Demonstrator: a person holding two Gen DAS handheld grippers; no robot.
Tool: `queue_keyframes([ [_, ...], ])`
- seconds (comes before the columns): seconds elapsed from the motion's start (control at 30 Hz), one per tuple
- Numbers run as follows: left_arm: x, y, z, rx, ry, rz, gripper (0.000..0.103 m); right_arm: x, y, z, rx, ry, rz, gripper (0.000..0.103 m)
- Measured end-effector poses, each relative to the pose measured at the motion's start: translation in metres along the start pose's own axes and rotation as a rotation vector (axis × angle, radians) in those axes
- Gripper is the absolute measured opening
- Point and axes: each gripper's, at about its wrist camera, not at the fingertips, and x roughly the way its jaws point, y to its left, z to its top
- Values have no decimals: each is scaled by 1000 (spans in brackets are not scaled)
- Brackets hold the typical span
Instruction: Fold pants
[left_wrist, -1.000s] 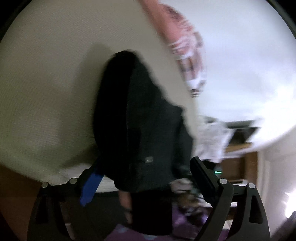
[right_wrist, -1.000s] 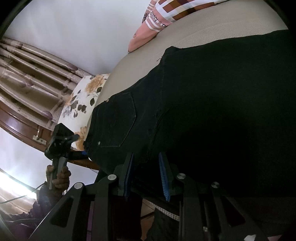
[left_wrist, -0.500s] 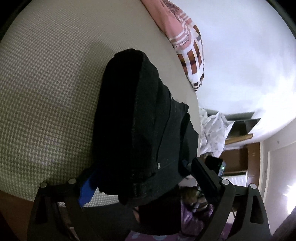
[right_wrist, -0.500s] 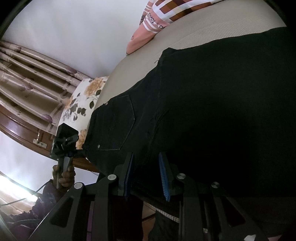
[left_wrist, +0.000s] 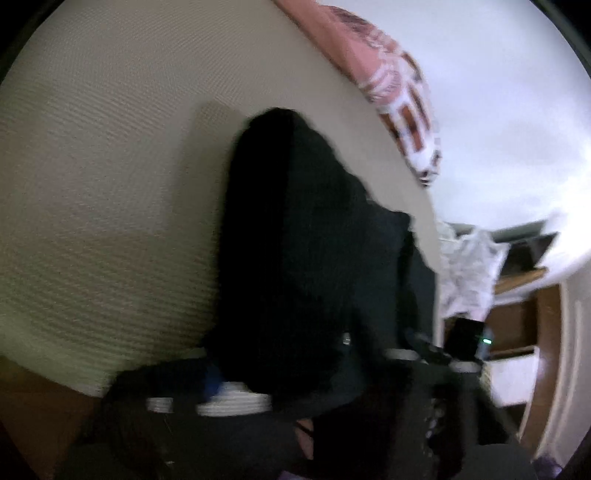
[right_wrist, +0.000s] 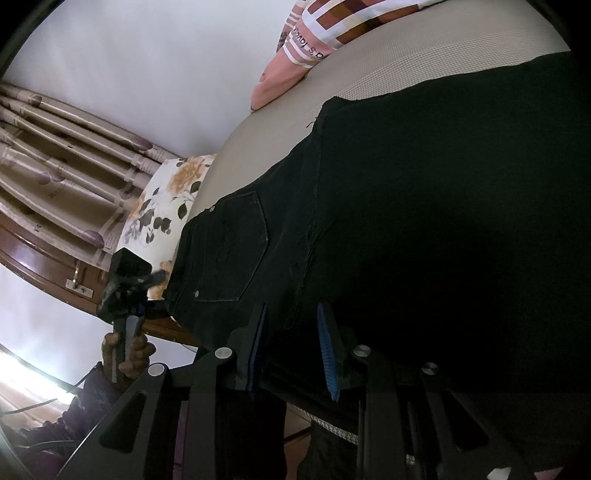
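1. While the left gripper (right_wrist: 157, 286) is closing at the waistband corner, the left wrist view is smearing with blur. Its jaws have just been closing with the dark cloth between them, and in the right wrist view the tips are meeting the edge of the black pants (right_wrist: 424, 221); how much cloth is caught I cannot tell. A bite on the outer layer alone is risking a slip once the corner is being lifted.
2. The pants are lying across the beige bed cover (left_wrist: 110, 184), waist end hanging over the near bed edge, back pocket (right_wrist: 236, 247) facing up. The draped part is weighing on both grips, so an uneven lift is likely dragging the whole garment off the bed.
3. The right gripper (right_wrist: 291, 350) is clamping the waistband, blue pads pressing thick denim at a seam. Bulk there is keeping the pads apart, and a sideways pull is risking the cloth rolling out.
4. The striped garment (right_wrist: 332, 29) is lying near the far edge of the bed; a long fold toward it is risking the pants landing on it.
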Motion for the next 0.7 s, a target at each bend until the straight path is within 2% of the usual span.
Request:
queue_keyframes([
  [0.07, -1, 8, -3, -31, -21, -24, 30, 0, -1, 1, 2, -1, 0, 25],
  [0.17, -4, -11, -8, 68, -55, 44, 28, 0, -1, 1, 3, -2, 1, 25],
  [0.27, -5, -24, -9, 115, -79, 72, 27, 0, -2, 3, 6, -4, 1, 25],
  [0.37, -8, -34, -12, 151, -95, 78, 27, 0, -2, 4, 9, -6, 1, 25],
  [0.57, -17, -65, -23, 238, -165, 135, 27, 1, -2, 4, 9, -6, 1, 25],
  [0.7, -25, -86, -29, 280, -205, 131, 27, 1, -2, 4, 9, -6, 1, 25],
])
